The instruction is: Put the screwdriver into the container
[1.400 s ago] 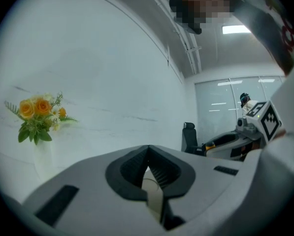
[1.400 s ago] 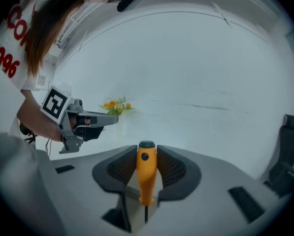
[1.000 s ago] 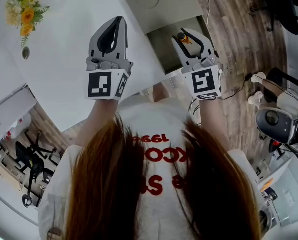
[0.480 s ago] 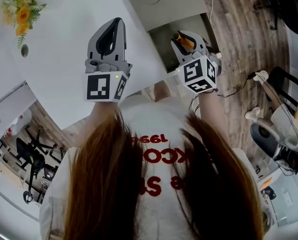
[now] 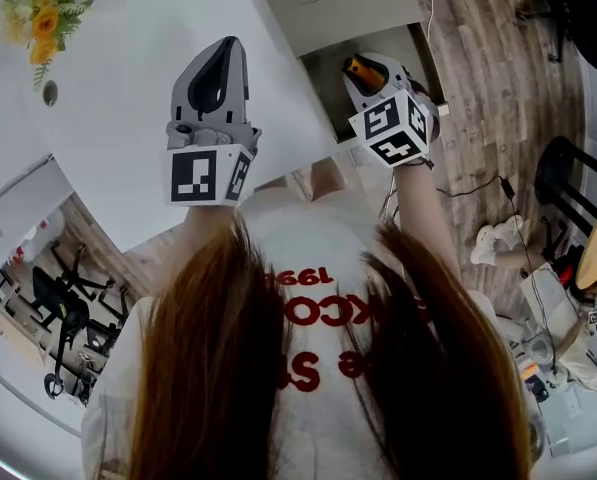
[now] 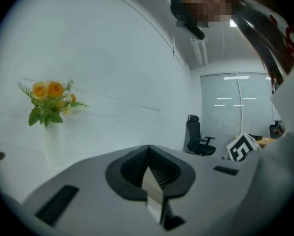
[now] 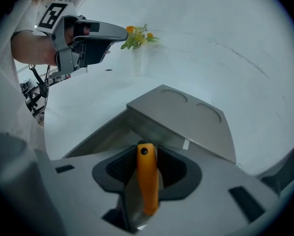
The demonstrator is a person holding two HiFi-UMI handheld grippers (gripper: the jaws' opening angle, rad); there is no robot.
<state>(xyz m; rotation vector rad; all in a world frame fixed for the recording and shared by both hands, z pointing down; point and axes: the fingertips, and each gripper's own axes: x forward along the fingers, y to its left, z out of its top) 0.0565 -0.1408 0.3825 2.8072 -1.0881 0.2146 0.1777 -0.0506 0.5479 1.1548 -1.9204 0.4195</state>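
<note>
My right gripper (image 5: 371, 75) is shut on the orange handle of the screwdriver (image 7: 147, 178), which lies lengthwise between the jaws. In the head view the orange handle (image 5: 362, 71) shows above the open grey container (image 5: 323, 68) at the table's right edge. From the right gripper view the container (image 7: 97, 134) opens just ahead of the jaws, its lid (image 7: 186, 117) with two round marks lying beyond. My left gripper (image 5: 218, 73) hovers over the white table to the left, jaws shut with nothing between them (image 6: 147, 154).
A vase of yellow flowers (image 5: 40, 28) stands at the far left of the white table (image 5: 128, 88). Wooden floor (image 5: 488, 98) with cables lies to the right of the table. An office chair (image 6: 197, 136) stands in the background.
My right gripper has turned and shifted slightly up over the container with the screwdriver still held. The left gripper has barely moved.
</note>
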